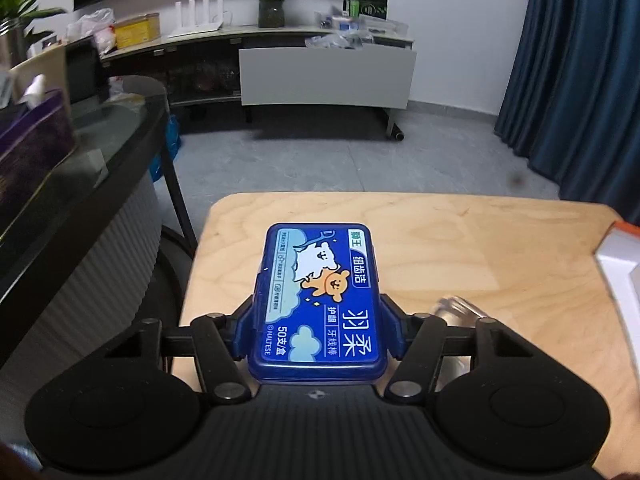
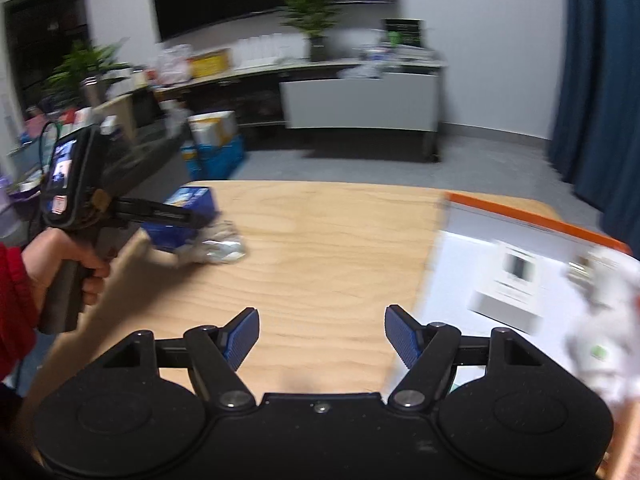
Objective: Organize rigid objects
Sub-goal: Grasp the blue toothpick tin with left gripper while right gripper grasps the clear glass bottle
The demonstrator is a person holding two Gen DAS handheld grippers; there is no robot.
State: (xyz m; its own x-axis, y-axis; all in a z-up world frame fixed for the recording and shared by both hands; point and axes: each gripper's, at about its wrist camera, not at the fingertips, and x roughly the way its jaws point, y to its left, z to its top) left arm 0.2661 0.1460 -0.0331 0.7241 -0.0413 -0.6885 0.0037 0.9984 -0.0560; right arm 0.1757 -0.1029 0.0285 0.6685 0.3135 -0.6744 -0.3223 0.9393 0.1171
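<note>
My left gripper (image 1: 318, 320) is shut on a blue plastic floss-pick box (image 1: 318, 304) with a cartoon label, held over the left part of the light wooden table (image 1: 460, 248). In the right wrist view the same box (image 2: 188, 216) shows in the left gripper (image 2: 180, 216) at the table's left edge, next to a clear glass jar (image 2: 218, 246) lying on the table. The jar also shows just right of the box in the left wrist view (image 1: 460, 312). My right gripper (image 2: 320, 336) is open and empty above the table's near middle. A white tray with an orange rim (image 2: 520, 216) lies at the right.
The tray holds a white box (image 2: 508, 296) and blurred white items (image 2: 600, 320). A black glass-topped side table (image 1: 100, 168) stands left of the wooden table. A TV stand and a white panel (image 1: 324, 76) are far across the grey floor. Blue curtains (image 1: 580, 60) hang at the right.
</note>
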